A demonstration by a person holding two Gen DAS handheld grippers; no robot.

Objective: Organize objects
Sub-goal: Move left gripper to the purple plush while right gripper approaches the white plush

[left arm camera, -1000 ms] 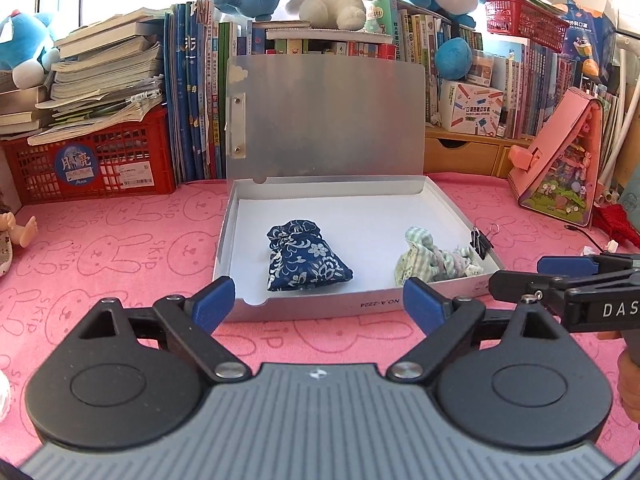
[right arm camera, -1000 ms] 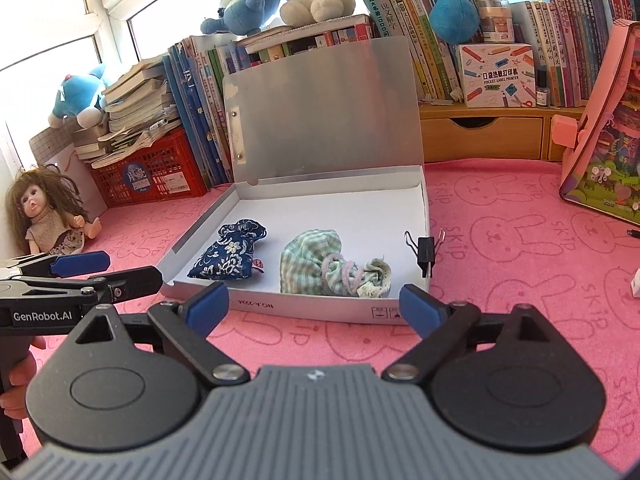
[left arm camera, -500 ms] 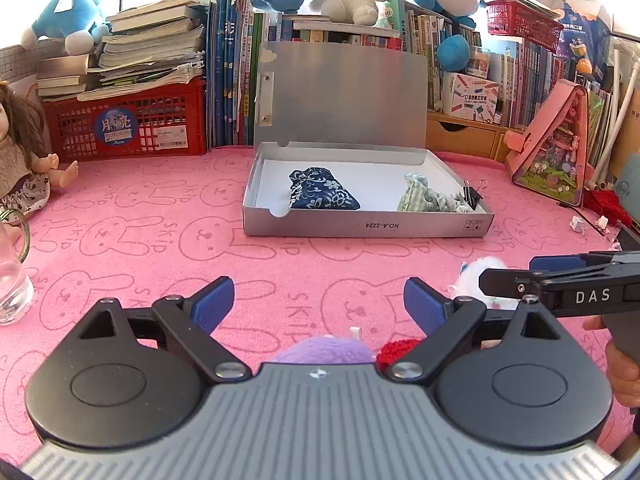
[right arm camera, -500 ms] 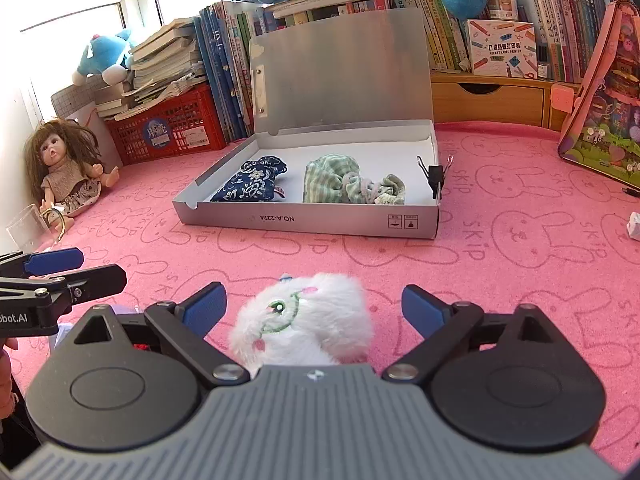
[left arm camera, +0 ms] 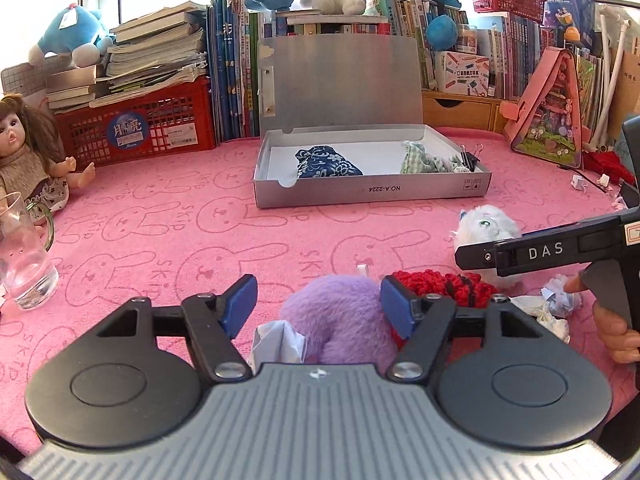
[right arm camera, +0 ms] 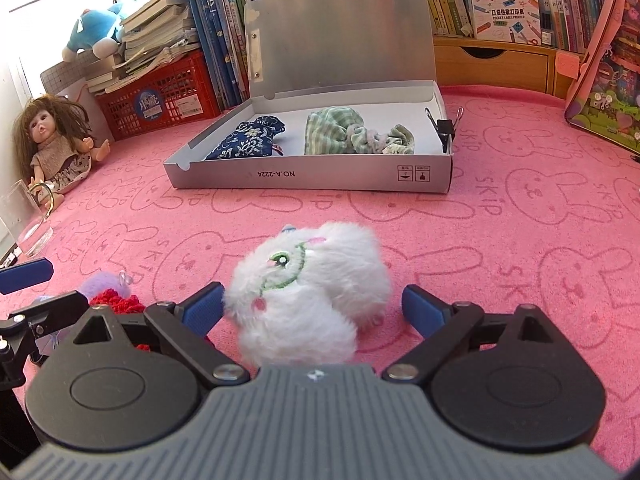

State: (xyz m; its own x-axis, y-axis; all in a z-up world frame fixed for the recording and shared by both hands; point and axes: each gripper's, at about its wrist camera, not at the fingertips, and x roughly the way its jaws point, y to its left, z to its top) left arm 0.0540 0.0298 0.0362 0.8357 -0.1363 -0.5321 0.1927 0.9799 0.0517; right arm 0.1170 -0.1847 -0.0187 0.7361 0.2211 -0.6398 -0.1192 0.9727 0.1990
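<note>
A purple plush [left arm camera: 340,320] lies on the pink mat between the fingers of my left gripper [left arm camera: 318,306]. Its jaws are closing: the right pad is at the fur, the left pad still stands apart. A white plush [right arm camera: 308,288] sits between the wide-set fingers of my right gripper [right arm camera: 314,309], which is open. A red knitted piece [left arm camera: 436,284] and crumpled paper [left arm camera: 280,340] lie beside the purple plush. Farther back is the open silver box [left arm camera: 372,194] holding a blue floral pouch [left arm camera: 326,164] and a green checked pouch [left arm camera: 424,160].
A binder clip [right arm camera: 444,128] grips the box's right wall. At the left stand a glass mug [left arm camera: 24,264] and a doll [left arm camera: 24,152]. A red crate [left arm camera: 148,124] with books, a book row and a pink toy house [left arm camera: 556,120] line the back.
Both grippers drew back from the box and sank toward the mat. The purple plush came between the left fingers, which narrowed; the white plush came between the right fingers.
</note>
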